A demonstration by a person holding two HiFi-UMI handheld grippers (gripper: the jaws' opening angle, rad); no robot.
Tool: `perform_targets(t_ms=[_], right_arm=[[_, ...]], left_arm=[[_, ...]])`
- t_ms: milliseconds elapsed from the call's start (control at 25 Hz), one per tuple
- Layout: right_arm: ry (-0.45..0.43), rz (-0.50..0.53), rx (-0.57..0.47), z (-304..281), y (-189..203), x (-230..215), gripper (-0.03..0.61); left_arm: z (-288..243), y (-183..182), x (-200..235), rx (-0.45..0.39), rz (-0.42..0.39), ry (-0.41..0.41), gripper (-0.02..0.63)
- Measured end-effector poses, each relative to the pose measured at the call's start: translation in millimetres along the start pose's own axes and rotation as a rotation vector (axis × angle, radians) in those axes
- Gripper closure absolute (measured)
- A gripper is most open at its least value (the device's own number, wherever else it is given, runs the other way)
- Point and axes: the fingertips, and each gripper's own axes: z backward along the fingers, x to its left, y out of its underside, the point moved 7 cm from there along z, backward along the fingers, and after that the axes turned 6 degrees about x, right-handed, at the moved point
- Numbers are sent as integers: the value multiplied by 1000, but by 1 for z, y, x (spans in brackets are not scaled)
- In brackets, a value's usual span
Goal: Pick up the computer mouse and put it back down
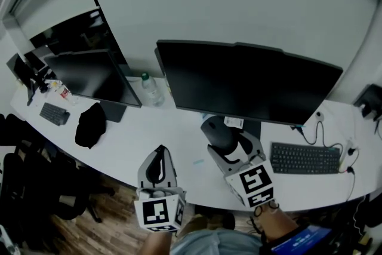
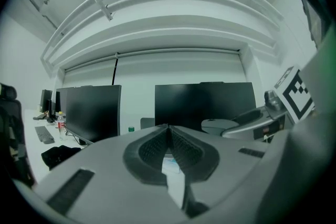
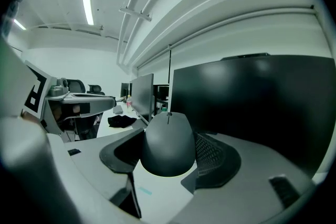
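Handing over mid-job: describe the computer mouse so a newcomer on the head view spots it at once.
Find the larger black monitor at the middle of the white desk. Just below its lower edge, the right gripper holds the computer mouse between its jaws. It is the one smooth, rounded dark grey thing there; the keyboard to its right is flat.
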Motion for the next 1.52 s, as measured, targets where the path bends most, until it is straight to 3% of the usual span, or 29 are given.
perform_targets(t_ms=[560, 1520], right_arm=[[-7, -27, 75, -25, 24, 10, 278], [-20, -147, 300, -83, 126, 16, 278]], left_arm=[[-11, 12, 12, 34, 7, 28, 609], [-55, 70, 31, 196, 15, 75, 609]])
